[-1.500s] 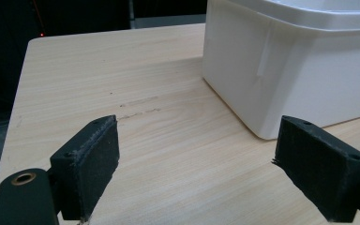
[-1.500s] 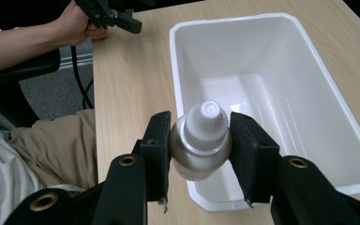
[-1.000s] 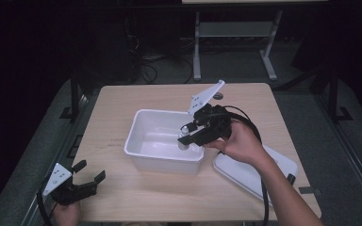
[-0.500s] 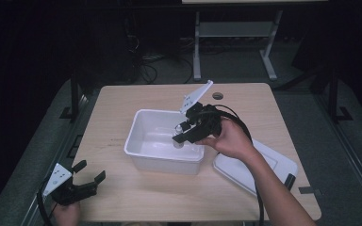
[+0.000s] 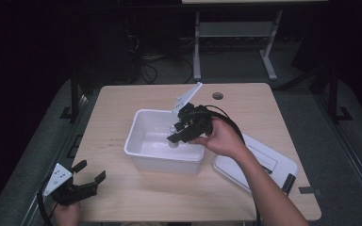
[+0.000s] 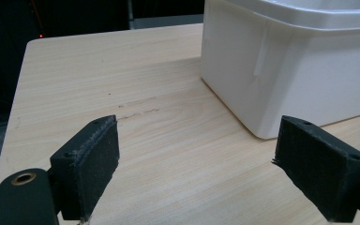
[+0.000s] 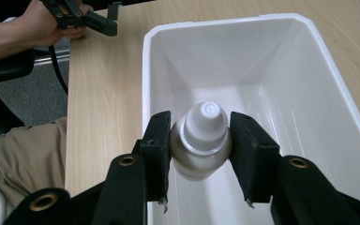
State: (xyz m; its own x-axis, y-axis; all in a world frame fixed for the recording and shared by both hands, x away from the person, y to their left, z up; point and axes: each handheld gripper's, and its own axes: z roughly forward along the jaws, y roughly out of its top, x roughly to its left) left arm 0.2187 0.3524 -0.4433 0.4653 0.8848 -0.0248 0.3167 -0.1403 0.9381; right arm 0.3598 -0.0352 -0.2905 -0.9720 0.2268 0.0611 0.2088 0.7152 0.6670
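A small white bottle point(image 7: 200, 140) with a ribbed white cap is clamped between the pads of my right gripper point(image 7: 200, 152), which is shut on it. It hangs over the inside of a white plastic bin point(image 7: 281, 70). From above, the right gripper point(image 5: 178, 134) reaches into the bin point(image 5: 143, 141) at its right side, with the bottle point(image 5: 173, 136) low inside. At the table's front left corner my left gripper point(image 5: 88, 170) rests open with nothing between its fingers point(image 6: 90, 171); the bin's wall point(image 6: 300, 70) stands ahead of it.
A white lid point(image 5: 259, 162) lies flat on the wooden table point(image 5: 122, 103) to the right of the bin, under the person's right forearm. A round hole point(image 5: 218, 95) sits near the table's back edge. Dark floor and a metal stand lie beyond.
My right gripper has moved left and downward with the bottle, from above the bin's right rim into the bin. The left gripper has stayed where it was.
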